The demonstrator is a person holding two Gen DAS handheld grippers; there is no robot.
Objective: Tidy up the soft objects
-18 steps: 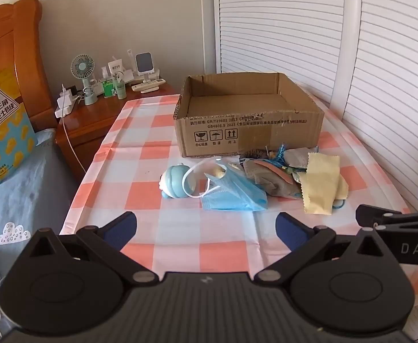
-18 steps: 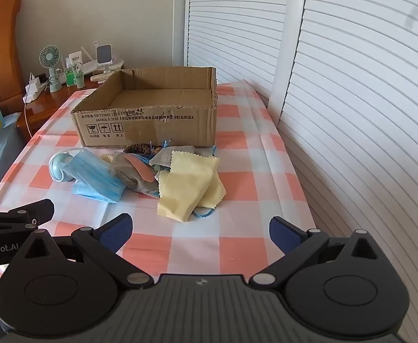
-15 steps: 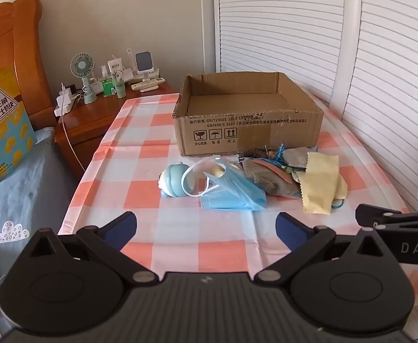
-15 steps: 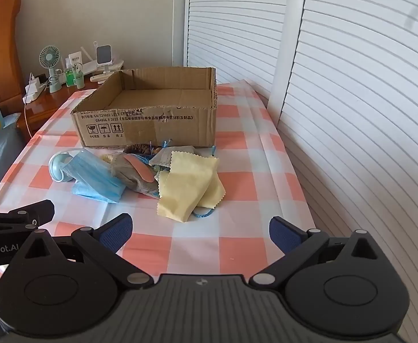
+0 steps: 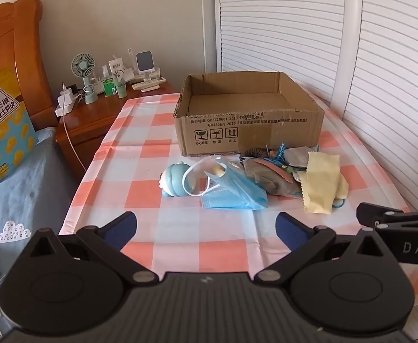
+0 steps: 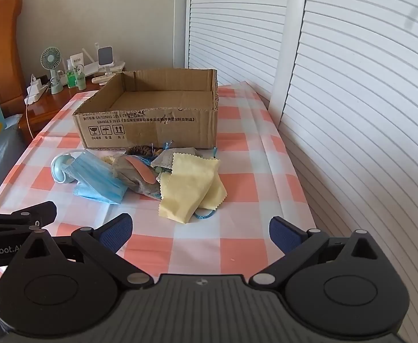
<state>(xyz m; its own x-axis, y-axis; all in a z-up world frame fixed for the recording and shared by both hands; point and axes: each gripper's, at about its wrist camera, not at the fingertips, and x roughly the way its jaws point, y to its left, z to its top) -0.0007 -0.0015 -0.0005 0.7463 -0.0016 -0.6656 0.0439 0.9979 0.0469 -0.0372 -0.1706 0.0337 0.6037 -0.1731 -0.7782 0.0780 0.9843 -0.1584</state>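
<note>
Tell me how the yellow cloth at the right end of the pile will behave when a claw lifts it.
The yellow cloth looks thin and folded, so it will probably droop and unfold. It seems light. It overlaps the grey fabric and a blue cord, so it may drag them.

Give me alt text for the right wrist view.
A pile of soft items, a yellow cloth and a blue face mask among them, lies before an empty cardboard box on a checked tablecloth.
</note>
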